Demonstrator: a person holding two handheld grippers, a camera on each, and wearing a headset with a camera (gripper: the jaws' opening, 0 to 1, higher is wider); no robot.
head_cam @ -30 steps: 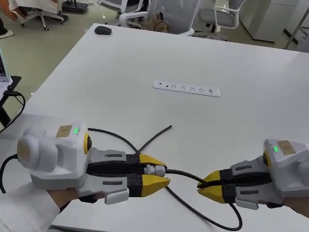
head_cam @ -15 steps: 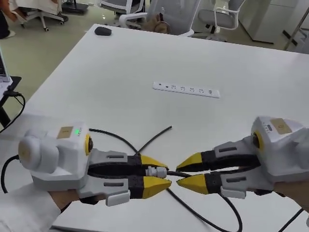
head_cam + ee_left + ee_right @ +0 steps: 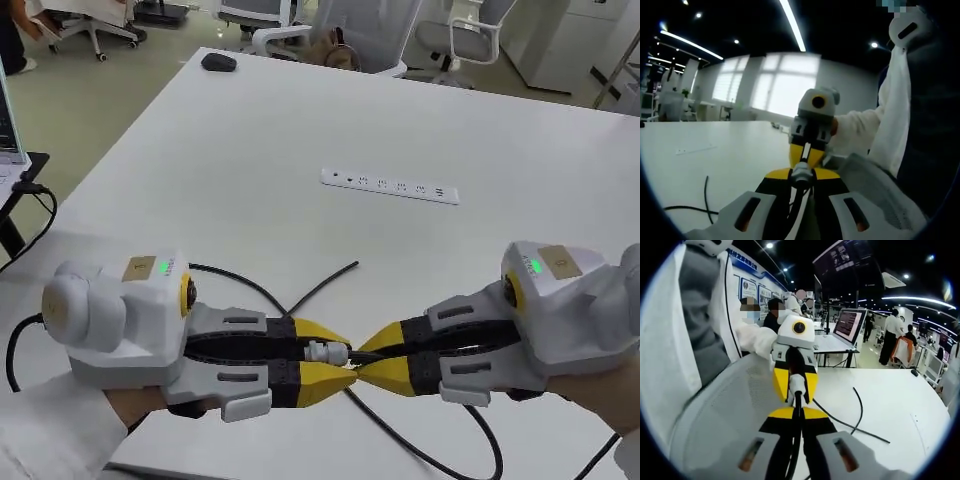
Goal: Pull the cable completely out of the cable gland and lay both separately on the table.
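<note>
A white cable gland [image 3: 322,352] sits between the yellow jaws of my left gripper [image 3: 336,358], which is shut on it near the table's front edge. A black cable [image 3: 420,448] leaves the gland to the right and loops under the right hand; its free end [image 3: 352,265] lies on the table. My right gripper [image 3: 364,362] faces the left one tip to tip, shut on the cable just beside the gland. In the left gripper view the gland [image 3: 801,171] shows between the jaws. In the right gripper view the cable [image 3: 797,405] runs up to the gland [image 3: 796,383].
A white power strip [image 3: 390,186] lies mid-table. A dark mouse [image 3: 218,62] rests at the far left corner of the white table [image 3: 250,150]. Office chairs [image 3: 350,30] stand behind it. A second black cord [image 3: 12,340] hangs off the left edge.
The right gripper let go of the cable farther right, opened, moved left to the gland, and has now shut on the cable right beside it. The left gripper stayed put.
</note>
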